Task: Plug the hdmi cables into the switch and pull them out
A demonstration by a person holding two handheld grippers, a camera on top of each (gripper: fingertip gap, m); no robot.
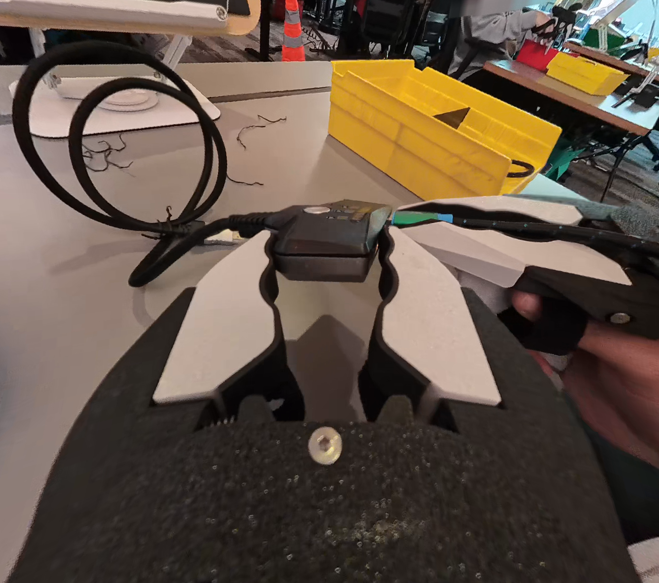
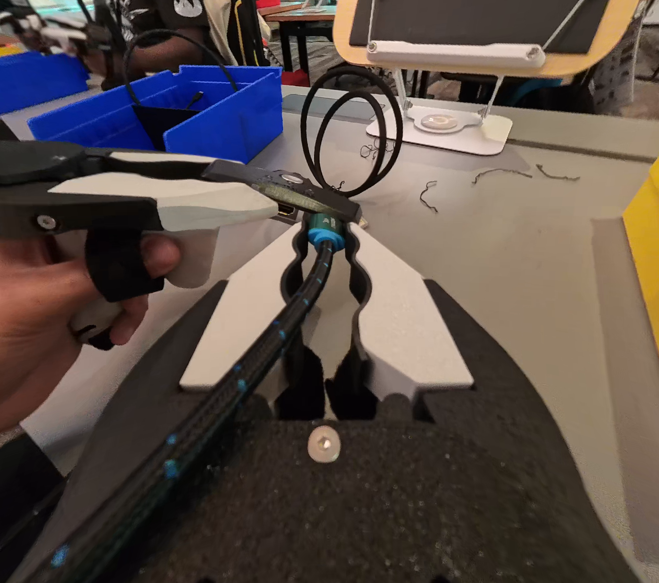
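Observation:
My left gripper (image 1: pixel 326 238) is shut on the black HDMI switch (image 1: pixel 326 241) and holds it just above the grey table. A black cable (image 1: pixel 142 152) runs from the switch's left side and loops on the table. My right gripper (image 2: pixel 325 232) is shut on the teal-and-blue HDMI plug (image 2: pixel 324 230) of a black braided cable (image 2: pixel 271 345). The plug tip meets the switch's (image 2: pixel 303 189) near side; an open port (image 2: pixel 285 209) shows to its left. In the left wrist view the plug (image 1: pixel 420 218) touches the switch's right end, with the right gripper (image 1: pixel 399 220) around it.
A yellow bin (image 1: pixel 428 134) stands at the right of the table, a blue bin (image 2: pixel 157 116) at the left. A white tablet stand with a wood-rimmed board (image 2: pixel 463 52) stands at the back. Black thread scraps (image 2: pixel 499 175) lie on the table. People stand beyond.

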